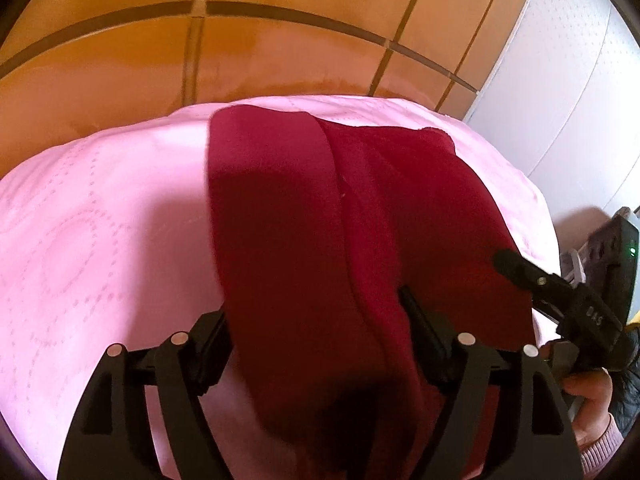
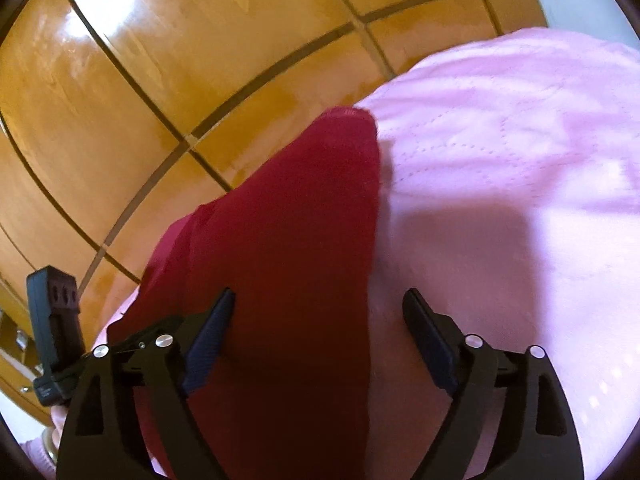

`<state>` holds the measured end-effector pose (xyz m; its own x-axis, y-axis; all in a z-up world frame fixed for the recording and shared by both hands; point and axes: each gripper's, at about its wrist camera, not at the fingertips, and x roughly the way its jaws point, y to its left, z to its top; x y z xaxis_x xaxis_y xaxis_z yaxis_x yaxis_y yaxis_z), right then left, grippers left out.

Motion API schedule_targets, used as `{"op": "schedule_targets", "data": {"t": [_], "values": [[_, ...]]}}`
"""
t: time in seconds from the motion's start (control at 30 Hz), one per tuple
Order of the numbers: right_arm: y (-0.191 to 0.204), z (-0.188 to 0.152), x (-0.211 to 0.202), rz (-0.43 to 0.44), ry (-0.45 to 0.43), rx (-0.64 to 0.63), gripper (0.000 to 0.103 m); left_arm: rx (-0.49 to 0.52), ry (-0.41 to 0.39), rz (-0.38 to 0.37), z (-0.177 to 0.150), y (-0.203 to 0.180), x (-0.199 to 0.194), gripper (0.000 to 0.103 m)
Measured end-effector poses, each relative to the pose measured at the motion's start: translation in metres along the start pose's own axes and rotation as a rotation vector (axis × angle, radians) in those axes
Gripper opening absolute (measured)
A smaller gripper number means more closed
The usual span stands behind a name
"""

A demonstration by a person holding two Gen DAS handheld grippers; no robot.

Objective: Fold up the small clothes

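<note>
A dark red garment (image 1: 320, 220) lies on a pink quilted bed cover (image 1: 100, 220), with one layer folded over the other along its length. My left gripper (image 1: 316, 320) is open, its fingers (image 1: 420, 324) standing on either side of the garment's near end. My right gripper (image 2: 318, 332) is open too, over the same red garment (image 2: 288, 240) where it meets the pink cover (image 2: 500, 160). Its left finger (image 2: 212, 332) is above the cloth, its right finger above the cover. The right gripper also shows at the right edge of the left wrist view (image 1: 560, 292).
An orange-brown tiled floor (image 1: 280, 40) with dark grout lines lies beyond the bed's far edge. A white quilted panel (image 1: 580, 80) stands at the right. The left gripper's body (image 2: 56, 328) shows at the left of the right wrist view.
</note>
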<state>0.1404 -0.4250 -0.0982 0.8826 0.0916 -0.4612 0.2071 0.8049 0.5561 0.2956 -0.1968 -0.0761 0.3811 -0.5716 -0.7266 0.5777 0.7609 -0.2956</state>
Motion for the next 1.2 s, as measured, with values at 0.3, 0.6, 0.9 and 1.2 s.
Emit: {"op": "schedule_targets", "data": {"t": [0.3,0.6,0.9,1.2], "values": [[0.004,0.005,-0.043,-0.141,-0.097,-0.009,0.085,-0.065,-0.159,0.146,0.007,0.0,-0.04,0.076],[-0.001,0.024,0.011,-0.3,0.031,-0.005,0.092,0.022,-0.008,0.357,0.027,-0.008,0.021,0.077],[-0.001,0.022,0.01,-0.325,0.014,-0.011,0.096,0.027,-0.05,0.338,0.019,-0.01,0.01,0.08],[0.027,0.008,-0.031,-0.336,-0.018,-0.081,0.097,-0.088,-0.089,0.261,-0.023,-0.011,-0.033,0.084]]}}
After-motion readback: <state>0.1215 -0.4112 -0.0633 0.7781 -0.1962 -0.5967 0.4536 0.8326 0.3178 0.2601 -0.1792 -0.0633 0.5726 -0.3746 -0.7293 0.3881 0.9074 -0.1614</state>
